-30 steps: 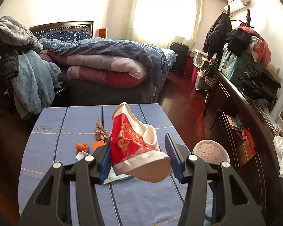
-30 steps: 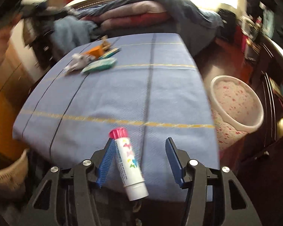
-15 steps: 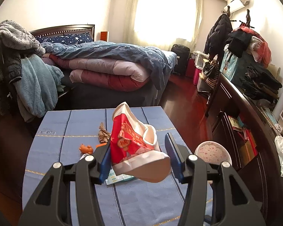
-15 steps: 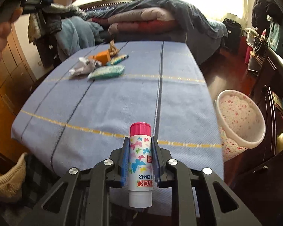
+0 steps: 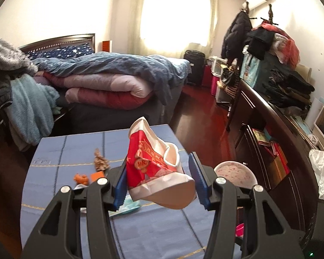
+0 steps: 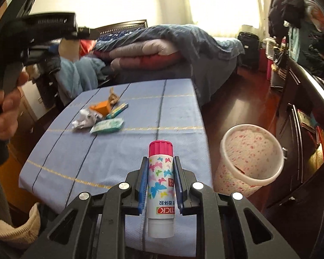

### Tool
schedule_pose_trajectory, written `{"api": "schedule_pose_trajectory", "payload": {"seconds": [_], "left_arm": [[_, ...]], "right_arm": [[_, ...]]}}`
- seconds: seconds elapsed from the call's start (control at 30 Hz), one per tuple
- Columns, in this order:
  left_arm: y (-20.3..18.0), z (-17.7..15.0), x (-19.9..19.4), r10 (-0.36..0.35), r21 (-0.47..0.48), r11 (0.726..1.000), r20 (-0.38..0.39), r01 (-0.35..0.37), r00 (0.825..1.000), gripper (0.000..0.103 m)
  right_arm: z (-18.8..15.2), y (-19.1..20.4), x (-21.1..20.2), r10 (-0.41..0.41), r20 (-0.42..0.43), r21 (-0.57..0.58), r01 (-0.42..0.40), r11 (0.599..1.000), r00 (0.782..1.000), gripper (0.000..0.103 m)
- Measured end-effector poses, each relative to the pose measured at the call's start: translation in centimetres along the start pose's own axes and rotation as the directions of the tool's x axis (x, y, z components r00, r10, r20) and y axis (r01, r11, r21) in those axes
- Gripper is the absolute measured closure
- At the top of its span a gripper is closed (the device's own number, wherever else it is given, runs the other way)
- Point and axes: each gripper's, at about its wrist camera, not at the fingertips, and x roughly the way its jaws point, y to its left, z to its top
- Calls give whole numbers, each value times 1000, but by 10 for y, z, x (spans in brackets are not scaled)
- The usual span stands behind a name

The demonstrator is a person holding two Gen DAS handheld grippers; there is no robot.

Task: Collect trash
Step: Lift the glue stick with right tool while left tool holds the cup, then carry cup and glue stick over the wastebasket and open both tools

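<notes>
My left gripper [image 5: 158,178] is shut on a crushed red and white paper cup [image 5: 149,164], held in the air above the blue-clothed table [image 5: 60,146]. My right gripper [image 6: 161,172] is shut on a glue stick [image 6: 161,185] with a pink cap and butterfly print, lifted over the table's near edge [image 6: 110,172]. A white waste bin [image 6: 251,179] with pink speckles stands on the floor to the right of the table; in the left wrist view the bin [image 5: 235,169] shows past the right finger.
Loose trash lies at the far left of the table: a crumpled white wrapper [image 6: 85,119], an orange box [image 6: 101,108], a green tissue pack [image 6: 107,126], a brown scrap [image 6: 113,97]. A bed [image 5: 110,86] stands behind, a dark cabinet [image 5: 280,129] along the right wall.
The right gripper closed on the glue stick and raised it off the cloth. The left gripper drew back from the table with the cup still in it.
</notes>
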Motion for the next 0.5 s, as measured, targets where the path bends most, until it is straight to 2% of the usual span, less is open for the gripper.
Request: {"api": "schedule_pose_trajectory", "payload": {"seconds": [0.27, 0.5], "left_arm": [[-58, 2, 33, -69, 84, 994, -24, 71, 997, 50], [-110, -4, 65, -140, 154, 977, -64, 148, 988, 50]], "right_arm": [[5, -46, -5, -86, 18, 94, 83, 992, 996, 81], [7, -96, -3, -151, 9, 216, 145, 966, 989, 81]]}}
